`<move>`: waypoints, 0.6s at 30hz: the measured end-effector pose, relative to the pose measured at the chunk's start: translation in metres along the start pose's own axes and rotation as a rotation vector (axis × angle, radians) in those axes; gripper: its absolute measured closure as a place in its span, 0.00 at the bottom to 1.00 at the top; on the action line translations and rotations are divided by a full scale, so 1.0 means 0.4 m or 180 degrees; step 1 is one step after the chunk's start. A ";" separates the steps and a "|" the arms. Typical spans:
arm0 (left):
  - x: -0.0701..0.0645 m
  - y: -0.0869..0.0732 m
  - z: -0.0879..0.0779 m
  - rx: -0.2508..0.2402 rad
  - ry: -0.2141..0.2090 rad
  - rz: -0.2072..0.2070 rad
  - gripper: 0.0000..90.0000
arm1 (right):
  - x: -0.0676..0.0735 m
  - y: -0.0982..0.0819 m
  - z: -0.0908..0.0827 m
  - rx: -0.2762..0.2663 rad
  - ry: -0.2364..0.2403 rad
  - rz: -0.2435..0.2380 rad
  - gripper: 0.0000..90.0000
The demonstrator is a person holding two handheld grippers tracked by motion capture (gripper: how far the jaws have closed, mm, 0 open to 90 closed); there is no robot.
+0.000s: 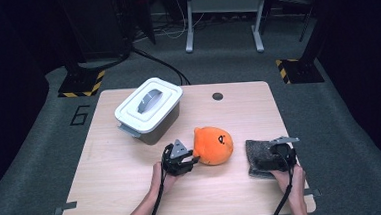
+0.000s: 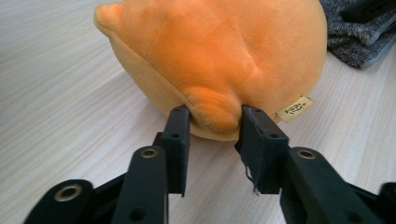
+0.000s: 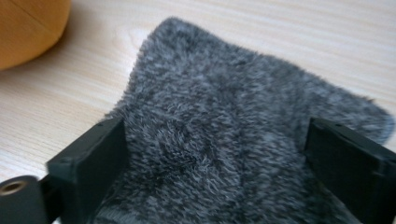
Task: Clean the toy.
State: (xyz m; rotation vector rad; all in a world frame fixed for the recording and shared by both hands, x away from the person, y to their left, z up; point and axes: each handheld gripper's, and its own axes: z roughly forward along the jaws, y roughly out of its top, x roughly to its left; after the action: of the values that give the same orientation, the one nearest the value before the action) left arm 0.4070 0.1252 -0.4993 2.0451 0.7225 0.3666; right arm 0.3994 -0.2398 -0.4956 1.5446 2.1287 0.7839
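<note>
Left gripper view: my left gripper (image 2: 215, 122) has its jaws nipped on a small nub low on the orange plush toy (image 2: 219, 51), which lies straight ahead. My right gripper (image 3: 215, 163) stands wide open over the grey fuzzy cloth (image 3: 233, 130), seemingly not yet pinching it. On the table (image 1: 133, 191), the toy's face points right, toward the cloth.

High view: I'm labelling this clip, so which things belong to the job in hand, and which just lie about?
In hand:
- round orange plush toy, a small nub pinched by the left gripper
- fuzzy grey knitted cloth, between the right gripper's open jaws

Lying about:
- lidded white and grey plastic box, apart from both
- wooden table
</note>
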 end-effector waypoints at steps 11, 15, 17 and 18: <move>-0.002 0.000 0.000 0.0019 -0.0013 0.0037 0.81 | 0.004 -0.011 0.047 0.0212 -0.0040 0.0001 0.04; -0.001 0.000 0.000 0.0006 -0.0023 0.0025 0.81 | 0.000 -0.011 0.042 0.0200 -0.0019 -0.0019 0.16; 0.000 0.000 0.000 0.0011 -0.0033 0.0015 0.81 | 0.000 -0.012 0.036 0.0189 -0.0022 0.0027 0.23; 0.000 0.000 0.000 0.0013 -0.0036 0.0012 0.81 | -0.001 -0.012 0.034 0.0168 -0.0023 0.0005 0.26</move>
State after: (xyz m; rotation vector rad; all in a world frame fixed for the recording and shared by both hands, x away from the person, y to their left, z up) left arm 0.4071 0.1251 -0.4993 2.0510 0.7131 0.3557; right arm 0.4043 -0.2385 -0.5092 1.5735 2.1595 0.7271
